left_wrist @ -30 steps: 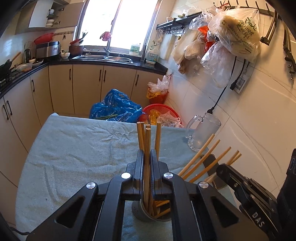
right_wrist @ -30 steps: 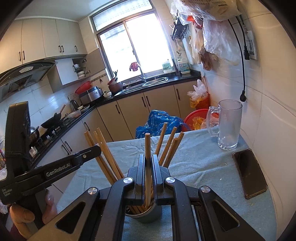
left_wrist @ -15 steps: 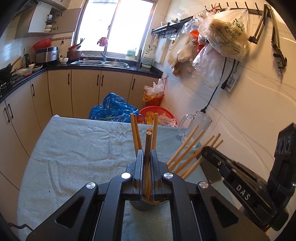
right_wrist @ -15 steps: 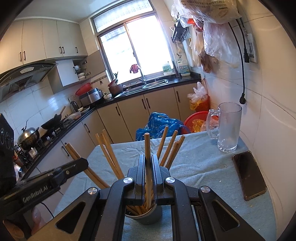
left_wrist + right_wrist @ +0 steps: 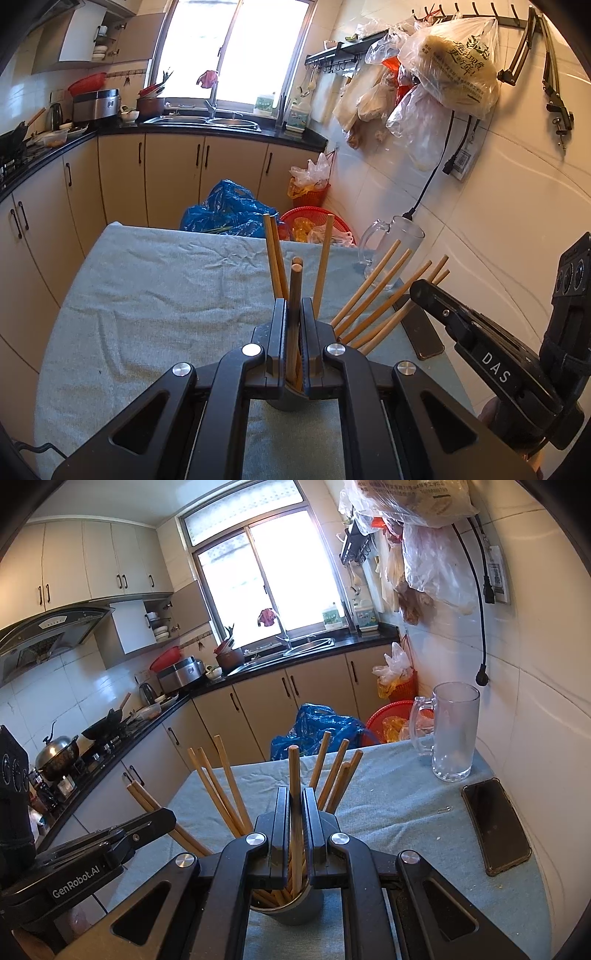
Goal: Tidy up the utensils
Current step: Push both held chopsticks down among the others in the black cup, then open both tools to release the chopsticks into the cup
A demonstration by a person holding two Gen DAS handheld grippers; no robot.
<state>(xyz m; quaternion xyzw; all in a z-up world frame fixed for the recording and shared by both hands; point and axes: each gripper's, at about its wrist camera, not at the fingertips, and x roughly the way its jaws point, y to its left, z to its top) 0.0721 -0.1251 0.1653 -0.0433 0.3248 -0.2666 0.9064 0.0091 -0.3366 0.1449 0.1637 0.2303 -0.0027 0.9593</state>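
My left hand-held gripper [image 5: 293, 334] is closed on one chopstick [image 5: 294, 295], and my right hand-held gripper [image 5: 294, 812] is closed on another chopstick [image 5: 294, 775]; both sticks stand upright with the lower ends inside the grey cup [image 5: 295, 908] at the bottom centre of each view. The other chopsticks [image 5: 218, 782] are already in this cup, and they lean out to the left and to the right like a fan. I judge the task is almost finished: I see no loose utensil on the table [image 5: 147, 295], so what is left is only to let go of these two sticks. Around the cup the cloth is free on the left side of the frame. On the right side lie a phone [image 5: 495, 823] and, further back, a glass mug [image 5: 452, 731], both near the wall, so there I have less room.
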